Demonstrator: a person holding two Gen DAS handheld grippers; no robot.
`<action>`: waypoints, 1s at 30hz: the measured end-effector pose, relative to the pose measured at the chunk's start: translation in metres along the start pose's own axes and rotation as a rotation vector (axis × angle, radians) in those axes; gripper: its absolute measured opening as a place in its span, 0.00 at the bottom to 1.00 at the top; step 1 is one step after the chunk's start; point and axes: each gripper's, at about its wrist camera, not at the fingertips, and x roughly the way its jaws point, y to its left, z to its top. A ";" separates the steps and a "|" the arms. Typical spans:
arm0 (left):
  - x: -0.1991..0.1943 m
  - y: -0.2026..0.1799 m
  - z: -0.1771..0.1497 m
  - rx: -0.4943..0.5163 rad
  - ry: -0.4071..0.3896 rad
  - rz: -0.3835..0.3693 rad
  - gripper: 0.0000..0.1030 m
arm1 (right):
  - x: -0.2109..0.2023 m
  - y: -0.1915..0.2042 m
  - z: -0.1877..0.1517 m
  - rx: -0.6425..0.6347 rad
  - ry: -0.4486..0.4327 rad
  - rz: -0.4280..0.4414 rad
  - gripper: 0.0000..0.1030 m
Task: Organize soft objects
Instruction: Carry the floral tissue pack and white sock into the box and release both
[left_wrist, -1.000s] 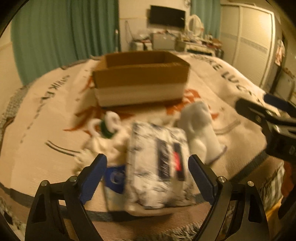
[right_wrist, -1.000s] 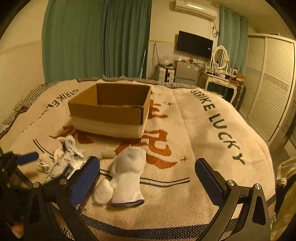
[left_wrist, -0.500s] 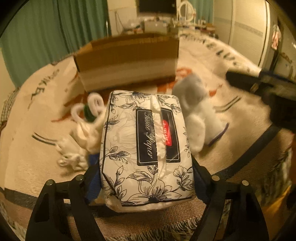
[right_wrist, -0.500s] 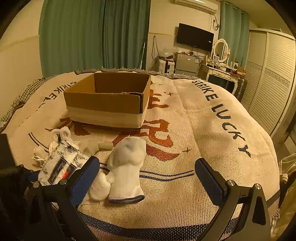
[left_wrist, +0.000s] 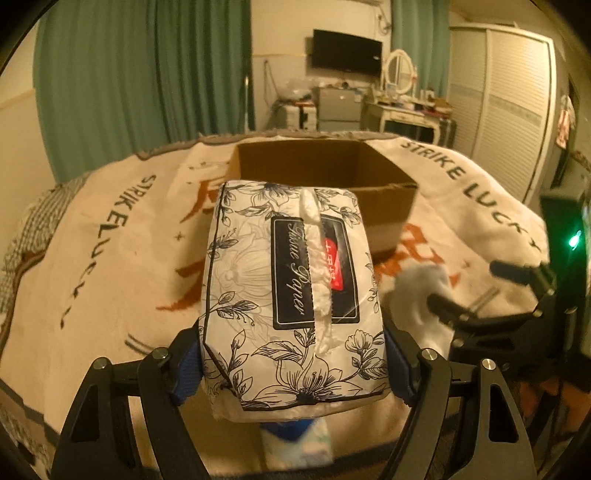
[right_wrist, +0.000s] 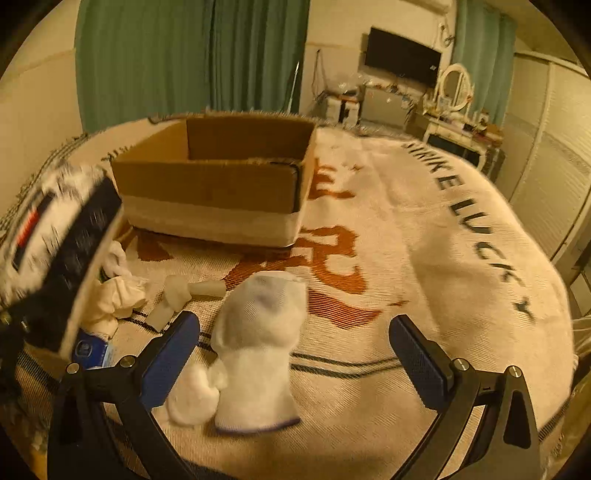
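My left gripper (left_wrist: 291, 365) is shut on a floral white tissue paper pack (left_wrist: 291, 291) and holds it up above the bed, in front of the open cardboard box (left_wrist: 325, 173). The pack shows blurred at the left of the right wrist view (right_wrist: 55, 251). My right gripper (right_wrist: 295, 354) is open and empty, its fingers on either side of a white sock (right_wrist: 258, 339) that lies on the blanket; it also shows in the left wrist view (left_wrist: 421, 291). The box (right_wrist: 218, 181) stands behind the sock.
A beige blanket (right_wrist: 424, 258) with "STRIKE LUCKY" lettering covers the bed. Crumpled white cloth (right_wrist: 114, 291), a small white piece (right_wrist: 177, 291) and a blue-labelled packet (right_wrist: 92, 350) lie at the left. Green curtains, a TV and a wardrobe stand behind.
My left gripper closed on the tissue pack and lifted it off the blanket toward the box. My right gripper moved forward and down around the sock.
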 end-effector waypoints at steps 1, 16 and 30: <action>0.003 0.001 0.003 0.000 0.001 0.006 0.76 | 0.008 0.001 0.002 0.007 0.014 0.006 0.97; 0.018 0.018 0.012 -0.045 0.048 -0.033 0.76 | 0.042 0.006 0.007 0.007 0.096 0.068 0.52; -0.025 0.015 0.065 -0.008 -0.067 -0.027 0.76 | -0.065 -0.003 0.093 -0.056 -0.170 0.029 0.48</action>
